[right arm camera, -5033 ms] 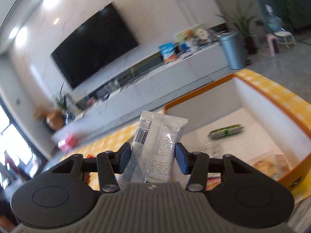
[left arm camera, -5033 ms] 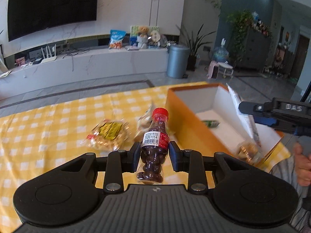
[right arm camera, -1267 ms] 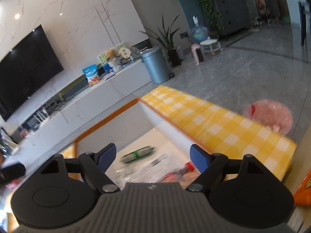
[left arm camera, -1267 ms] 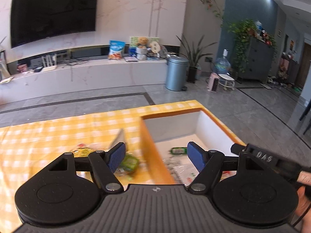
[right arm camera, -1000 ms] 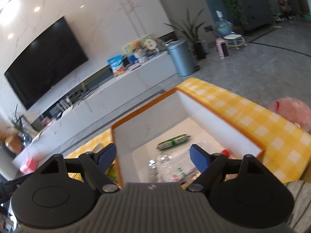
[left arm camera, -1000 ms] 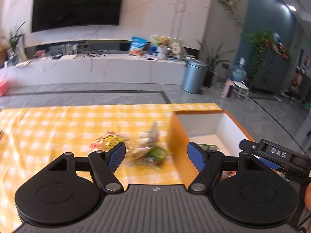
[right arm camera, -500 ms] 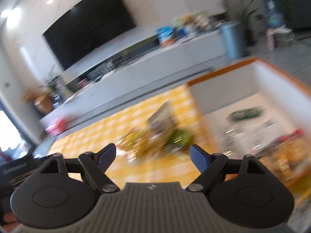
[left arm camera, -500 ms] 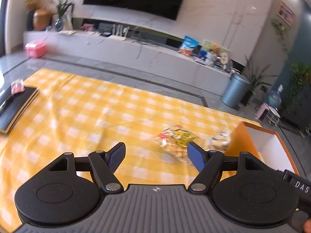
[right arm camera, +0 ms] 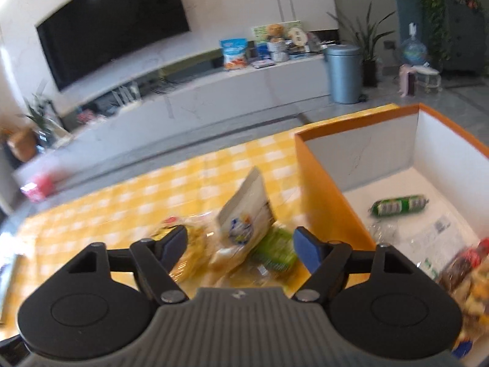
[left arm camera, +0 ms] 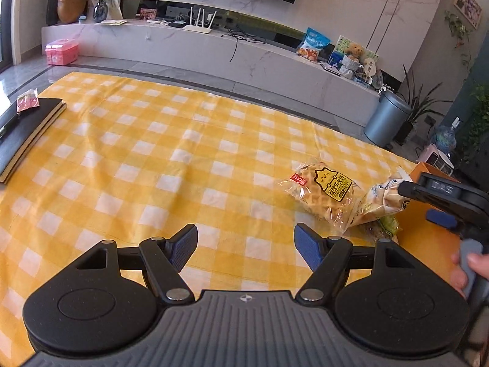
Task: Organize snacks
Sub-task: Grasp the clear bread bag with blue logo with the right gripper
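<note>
Yellow-and-white checked tablecloth (left arm camera: 152,165) lies under the left gripper (left arm camera: 244,246), jaws apart and empty. At two o'clock lies a clear-wrapped waffle packet (left arm camera: 321,189). The right gripper (right arm camera: 238,244), jaws apart and just closing, frames a white snack bag (right arm camera: 244,217) beside the orange-rimmed white box (right arm camera: 321,189).

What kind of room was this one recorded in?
Most likely a home living room: a wall-mounted television above a long white media shelf, potted plants, and a table under a yellow checked cloth.

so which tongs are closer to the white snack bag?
Right. The right tongs have been closing around the white snack bag, not gripping. The left tongs hover open over bare tablecloth, off to its left.
</note>
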Tool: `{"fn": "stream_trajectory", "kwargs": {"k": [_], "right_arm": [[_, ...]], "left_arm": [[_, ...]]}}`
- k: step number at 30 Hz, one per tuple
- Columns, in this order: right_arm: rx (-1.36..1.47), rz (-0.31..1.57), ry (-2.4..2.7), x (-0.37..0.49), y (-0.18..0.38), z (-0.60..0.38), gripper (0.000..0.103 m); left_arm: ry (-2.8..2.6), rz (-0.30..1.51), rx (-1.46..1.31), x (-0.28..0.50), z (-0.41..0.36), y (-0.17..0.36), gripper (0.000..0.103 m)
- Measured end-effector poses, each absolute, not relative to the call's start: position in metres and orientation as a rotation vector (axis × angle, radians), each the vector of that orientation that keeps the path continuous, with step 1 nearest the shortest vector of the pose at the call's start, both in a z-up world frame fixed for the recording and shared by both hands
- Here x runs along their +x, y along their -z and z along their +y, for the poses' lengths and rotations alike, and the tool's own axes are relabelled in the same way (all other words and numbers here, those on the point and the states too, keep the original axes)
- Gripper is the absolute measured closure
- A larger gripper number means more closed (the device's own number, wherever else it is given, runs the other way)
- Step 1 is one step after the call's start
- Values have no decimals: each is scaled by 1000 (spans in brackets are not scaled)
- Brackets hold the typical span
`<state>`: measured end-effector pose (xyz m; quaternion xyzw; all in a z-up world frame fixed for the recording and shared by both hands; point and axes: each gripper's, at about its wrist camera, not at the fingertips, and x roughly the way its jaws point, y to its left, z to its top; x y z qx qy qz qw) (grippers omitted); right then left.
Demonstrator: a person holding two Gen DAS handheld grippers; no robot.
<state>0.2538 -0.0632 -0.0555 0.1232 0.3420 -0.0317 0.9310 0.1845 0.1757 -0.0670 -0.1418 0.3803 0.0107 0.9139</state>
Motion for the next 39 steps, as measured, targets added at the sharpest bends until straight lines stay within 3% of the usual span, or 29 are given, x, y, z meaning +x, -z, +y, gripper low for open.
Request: {"fn": "stream_trajectory", "kwargs": {"k": [6, 9, 12, 31, 39], "right_arm": [[210, 756, 59, 282, 78, -61, 42], [219, 776, 48, 288, 81, -62, 61], [211, 763, 45, 287, 83, -62, 67], [114, 745, -114, 197, 41, -64, 70], [72, 818, -184, 158, 62, -76, 71]], "left_arm": [[-9, 786, -311, 186, 179, 67, 18], [-16, 794, -313, 186, 179, 67, 18], [-20, 807, -310, 186, 179, 68, 18], [17, 775, -276, 173, 163, 49, 18], [81, 735, -276, 163, 151, 33, 18]]}}
